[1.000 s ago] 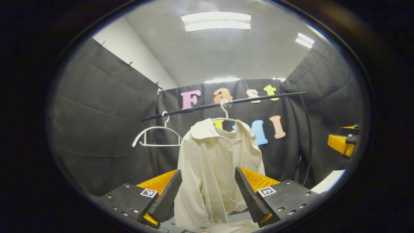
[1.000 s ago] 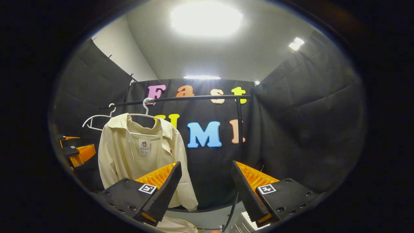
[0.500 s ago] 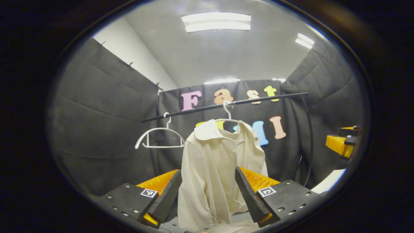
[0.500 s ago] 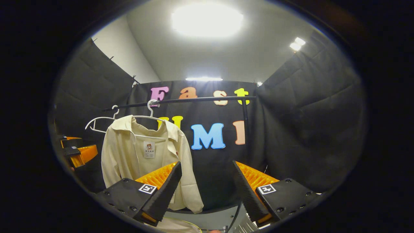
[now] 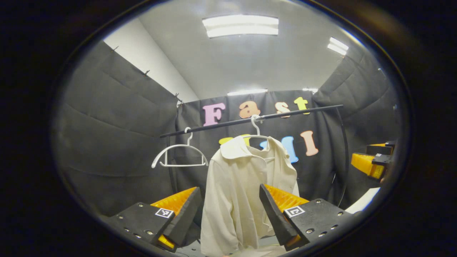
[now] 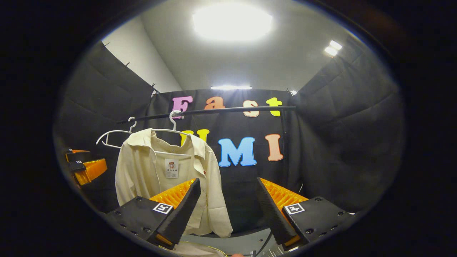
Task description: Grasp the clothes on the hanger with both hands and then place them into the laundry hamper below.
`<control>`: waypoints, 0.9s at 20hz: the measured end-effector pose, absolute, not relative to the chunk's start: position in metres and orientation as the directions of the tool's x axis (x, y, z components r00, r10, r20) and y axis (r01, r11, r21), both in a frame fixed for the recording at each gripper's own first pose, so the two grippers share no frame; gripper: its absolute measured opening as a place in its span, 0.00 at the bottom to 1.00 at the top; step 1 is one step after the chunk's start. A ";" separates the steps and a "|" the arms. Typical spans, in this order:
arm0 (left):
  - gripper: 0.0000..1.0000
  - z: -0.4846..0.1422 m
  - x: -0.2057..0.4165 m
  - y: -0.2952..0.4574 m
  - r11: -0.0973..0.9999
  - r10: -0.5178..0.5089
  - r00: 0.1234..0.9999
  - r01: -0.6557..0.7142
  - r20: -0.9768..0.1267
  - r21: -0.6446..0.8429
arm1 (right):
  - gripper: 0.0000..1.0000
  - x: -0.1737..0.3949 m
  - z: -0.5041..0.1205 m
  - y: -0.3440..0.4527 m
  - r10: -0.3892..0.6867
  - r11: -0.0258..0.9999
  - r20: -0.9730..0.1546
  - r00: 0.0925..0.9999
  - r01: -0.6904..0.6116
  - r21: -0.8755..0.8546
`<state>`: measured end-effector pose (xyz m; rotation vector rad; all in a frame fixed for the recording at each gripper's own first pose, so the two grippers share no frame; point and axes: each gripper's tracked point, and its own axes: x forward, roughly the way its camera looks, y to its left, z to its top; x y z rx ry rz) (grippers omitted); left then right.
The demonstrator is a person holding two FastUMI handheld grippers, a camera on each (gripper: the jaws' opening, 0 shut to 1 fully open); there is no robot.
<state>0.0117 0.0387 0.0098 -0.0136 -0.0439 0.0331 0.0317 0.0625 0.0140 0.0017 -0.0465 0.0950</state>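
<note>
Approach | shirt [image 5: 246, 192] looms larger than a second ago | your left gripper [image 5: 228, 217] and right gripper [image 6: 226, 214] gape, empty | close in.

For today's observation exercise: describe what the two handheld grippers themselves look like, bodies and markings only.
Each gripper, left and right, has two wedge-shaped fingers tapering forward, mounted on black blocks studded with small screws. Each block carries a small square black-and-white tag. Ribbed orange panels rise behind the fingers.

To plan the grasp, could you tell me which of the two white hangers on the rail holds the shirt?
The hanger nearer the rail's middle holds the cream shirt; the other hanger hangs bare.
</note>
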 end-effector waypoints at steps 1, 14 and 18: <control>0.96 0.011 0.013 0.038 0.999 0.037 0.998 -0.036 0.042 -0.018 | 0.98 0.037 0.015 0.065 0.105 0.994 0.048 0.993 -0.105 0.000; 0.96 0.010 0.073 -0.001 0.990 0.140 0.989 -0.141 0.052 0.006 | 0.98 0.126 0.002 0.096 0.300 0.953 0.058 0.952 -0.302 0.034; 0.96 0.006 0.095 -0.014 0.987 0.159 0.986 -0.160 0.046 0.020 | 0.98 0.159 -0.004 0.103 0.341 0.937 0.065 0.938 -0.345 0.060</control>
